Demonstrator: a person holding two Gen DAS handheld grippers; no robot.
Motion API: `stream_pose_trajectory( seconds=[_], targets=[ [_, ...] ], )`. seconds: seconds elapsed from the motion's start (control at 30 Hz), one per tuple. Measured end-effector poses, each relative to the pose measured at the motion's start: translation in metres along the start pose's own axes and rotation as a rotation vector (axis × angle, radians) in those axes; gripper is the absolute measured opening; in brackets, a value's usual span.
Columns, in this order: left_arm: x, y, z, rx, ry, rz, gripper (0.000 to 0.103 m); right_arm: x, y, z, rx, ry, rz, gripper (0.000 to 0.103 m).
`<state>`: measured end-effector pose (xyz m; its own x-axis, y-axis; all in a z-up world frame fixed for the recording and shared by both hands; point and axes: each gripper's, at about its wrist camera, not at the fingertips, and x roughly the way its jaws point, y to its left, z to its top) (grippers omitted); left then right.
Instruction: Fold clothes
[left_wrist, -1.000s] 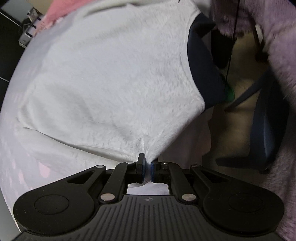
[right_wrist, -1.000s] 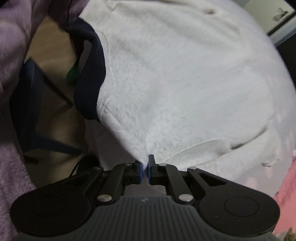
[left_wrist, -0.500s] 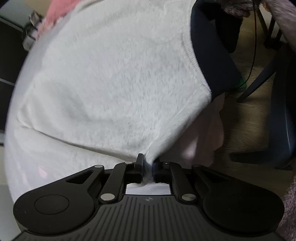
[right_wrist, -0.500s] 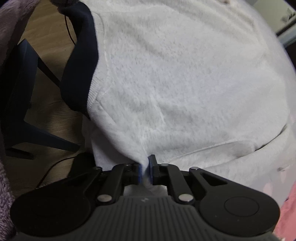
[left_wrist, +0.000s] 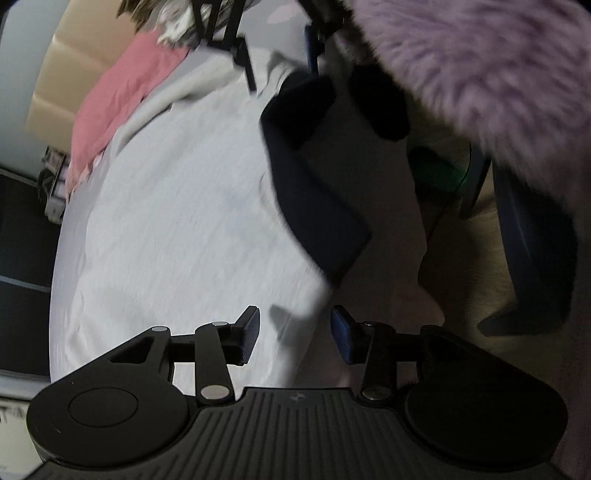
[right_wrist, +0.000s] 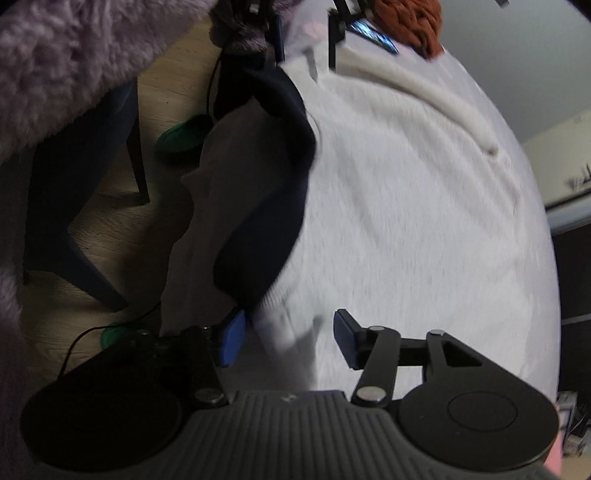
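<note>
Both tongs stand with jaws apart and nothing clamped. The left gripper (left_wrist: 294, 334) hovers with its blue pads either side of a shaded corner of the white fleecy sweatshirt with a dark navy band (left_wrist: 192, 229); the right gripper (right_wrist: 284, 338) sits likewise over the garment's near edge, its left pad just beside the dark navy band (right_wrist: 273, 206). Whether either pad touches the cloth cannot be told, as both views are blurred.

The sweatshirt lies spread on the pale bed sheet (right_wrist: 517, 184), its banded end reaching the bed's edge and hanging toward the wooden floor (right_wrist: 110, 236).

Risks, as judged:
- With no grip on it, the overhanging band could drag the cloth off the bed's edge.
- A regrasp may catch the pinkish-grey draped cloth (right_wrist: 192, 229) under the band and fold both together.
- The fleece may bunch, leaving the fold uneven.
</note>
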<state>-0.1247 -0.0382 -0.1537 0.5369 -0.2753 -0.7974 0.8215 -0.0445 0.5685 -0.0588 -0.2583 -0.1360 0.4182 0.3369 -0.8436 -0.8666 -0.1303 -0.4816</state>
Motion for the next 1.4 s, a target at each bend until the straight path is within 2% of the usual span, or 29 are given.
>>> stream_pose_trajectory(
  seconds=[0.13,0.23,0.3,0.33,0.4,0.53,0.63,0.73,0.83,0.93,1.07,1.23,1.3,1.4],
  targets=[
    [0.021,0.000,0.007,0.017,0.007,-0.005,0.042,0.010,0.012,0.007,-0.118,0.016,-0.004,0.057],
    [0.024,0.004,0.008,0.000,0.015,-0.028,0.026,0.007,0.009,0.008,-0.133,0.016,0.002,0.054],
    [0.021,0.006,0.008,-0.016,0.012,-0.033,0.015,0.007,0.005,0.007,-0.117,0.015,0.015,0.044],
    [0.019,0.008,0.008,-0.020,0.012,-0.036,0.013,0.006,0.004,0.007,-0.107,0.015,0.019,0.042],
    [0.014,0.014,0.006,-0.053,0.010,-0.065,0.009,0.003,-0.002,0.007,-0.074,0.011,0.029,0.029],
    [-0.003,0.046,0.001,-0.187,-0.010,-0.187,0.007,-0.011,-0.028,0.008,0.095,-0.019,0.089,0.021],
    [-0.013,0.062,-0.004,-0.223,0.001,-0.270,0.007,-0.025,-0.050,0.007,0.218,-0.061,0.168,0.019],
    [-0.012,0.061,-0.006,-0.213,0.025,-0.317,0.007,-0.030,-0.057,0.011,0.236,-0.080,0.242,0.019],
    [0.003,0.052,-0.005,-0.196,0.052,-0.334,0.007,-0.021,-0.054,0.015,0.201,-0.053,0.290,0.019],
    [0.021,0.047,-0.007,-0.202,0.080,-0.355,0.007,-0.005,-0.053,0.015,0.188,-0.021,0.315,0.019],
    [0.030,0.054,-0.012,-0.283,0.106,-0.366,0.012,0.008,-0.054,0.014,0.175,0.003,0.330,0.020],
    [0.007,0.078,-0.020,-0.418,0.073,-0.387,0.027,-0.004,-0.060,0.013,0.169,0.005,0.322,0.043],
    [-0.004,0.091,-0.026,-0.475,0.053,-0.376,0.038,-0.015,-0.069,0.009,0.207,-0.006,0.327,0.045],
    [-0.025,0.116,-0.037,-0.570,0.010,-0.352,0.043,-0.032,-0.085,0.001,0.269,-0.020,0.308,0.046]
  ],
)
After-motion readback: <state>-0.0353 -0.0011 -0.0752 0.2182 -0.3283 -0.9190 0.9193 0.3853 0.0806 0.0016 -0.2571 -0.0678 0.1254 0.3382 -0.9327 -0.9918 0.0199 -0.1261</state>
